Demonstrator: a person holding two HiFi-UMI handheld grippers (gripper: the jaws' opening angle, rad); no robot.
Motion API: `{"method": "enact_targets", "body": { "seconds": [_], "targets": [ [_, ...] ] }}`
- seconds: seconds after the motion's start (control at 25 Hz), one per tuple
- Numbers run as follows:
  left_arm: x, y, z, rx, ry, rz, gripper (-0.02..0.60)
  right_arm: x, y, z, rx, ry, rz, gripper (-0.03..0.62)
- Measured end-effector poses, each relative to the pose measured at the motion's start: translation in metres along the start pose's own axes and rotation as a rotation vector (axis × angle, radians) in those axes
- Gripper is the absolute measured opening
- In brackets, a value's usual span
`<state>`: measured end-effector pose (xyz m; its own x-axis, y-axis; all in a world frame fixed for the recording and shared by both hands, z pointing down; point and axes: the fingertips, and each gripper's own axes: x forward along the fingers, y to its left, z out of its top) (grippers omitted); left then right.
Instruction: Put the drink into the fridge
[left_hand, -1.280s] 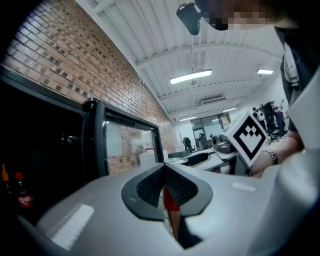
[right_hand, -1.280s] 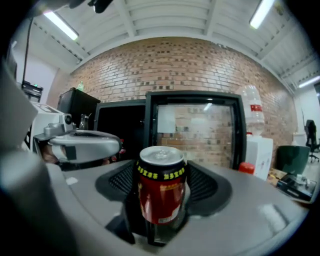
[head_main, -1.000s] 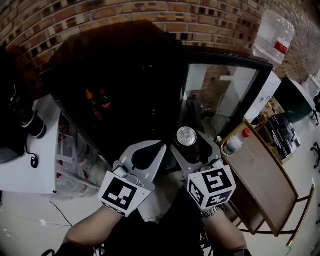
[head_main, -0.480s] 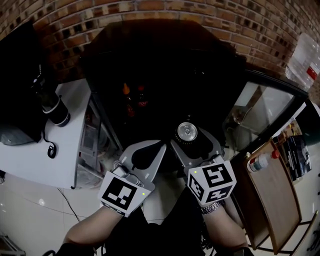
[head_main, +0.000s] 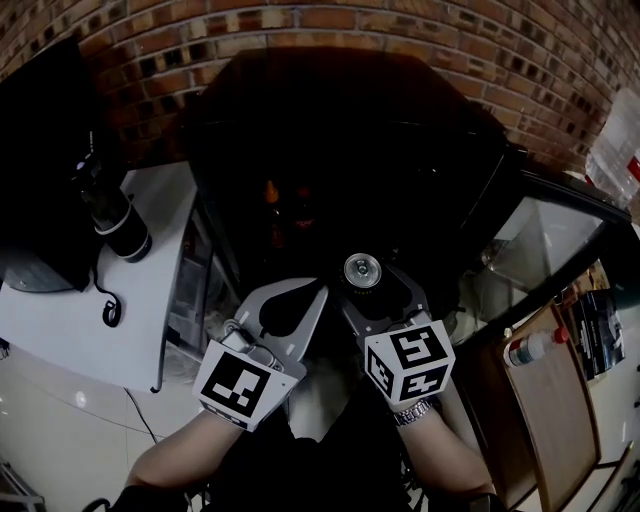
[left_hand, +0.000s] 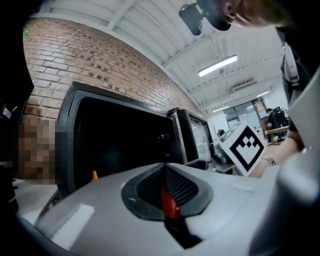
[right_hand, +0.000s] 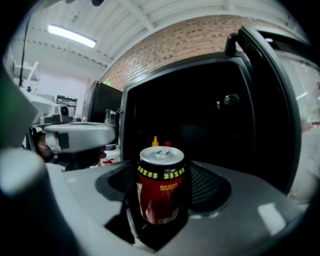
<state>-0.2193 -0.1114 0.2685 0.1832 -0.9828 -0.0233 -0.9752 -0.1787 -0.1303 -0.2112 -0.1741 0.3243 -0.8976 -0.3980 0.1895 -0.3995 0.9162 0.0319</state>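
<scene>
A red drink can (right_hand: 161, 187) with a silver top (head_main: 362, 271) stands upright between the jaws of my right gripper (head_main: 372, 283), which is shut on it. The black fridge (head_main: 340, 150) is straight ahead with its glass door (head_main: 545, 235) swung open to the right; its inside is dark. Two bottles (head_main: 288, 212), one with a yellow cap (right_hand: 155, 141) and one red-capped, stand inside. My left gripper (head_main: 290, 297) hangs to the left of the can, shut with nothing in it; in the left gripper view the jaws meet (left_hand: 167, 202) in front of the fridge (left_hand: 120, 140).
A white table (head_main: 75, 300) with a black cylinder (head_main: 125, 232) and a cable stands left of the fridge. A wooden side table (head_main: 545, 410) with a bottle (head_main: 530, 347) stands at the right. A brick wall (head_main: 330, 25) is behind.
The view has turned from the open door toward the fridge's dark inside. The right gripper with the can has moved a little forward and left; the left gripper stays beside it.
</scene>
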Motion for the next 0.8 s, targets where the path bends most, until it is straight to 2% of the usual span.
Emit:
{"method": "enact_targets", "body": {
  "seconds": [0.32, 0.8],
  "targets": [
    [0.015, 0.028, -0.025, 0.011, 0.038, 0.041, 0.005, 0.032, 0.001, -0.024, 0.006, 0.032, 0.03, 0.314],
    [0.017, 0.062, -0.061, -0.005, 0.071, 0.104, 0.005, 0.084, 0.018, -0.093, 0.042, 0.104, 0.095, 0.314]
  ]
}}
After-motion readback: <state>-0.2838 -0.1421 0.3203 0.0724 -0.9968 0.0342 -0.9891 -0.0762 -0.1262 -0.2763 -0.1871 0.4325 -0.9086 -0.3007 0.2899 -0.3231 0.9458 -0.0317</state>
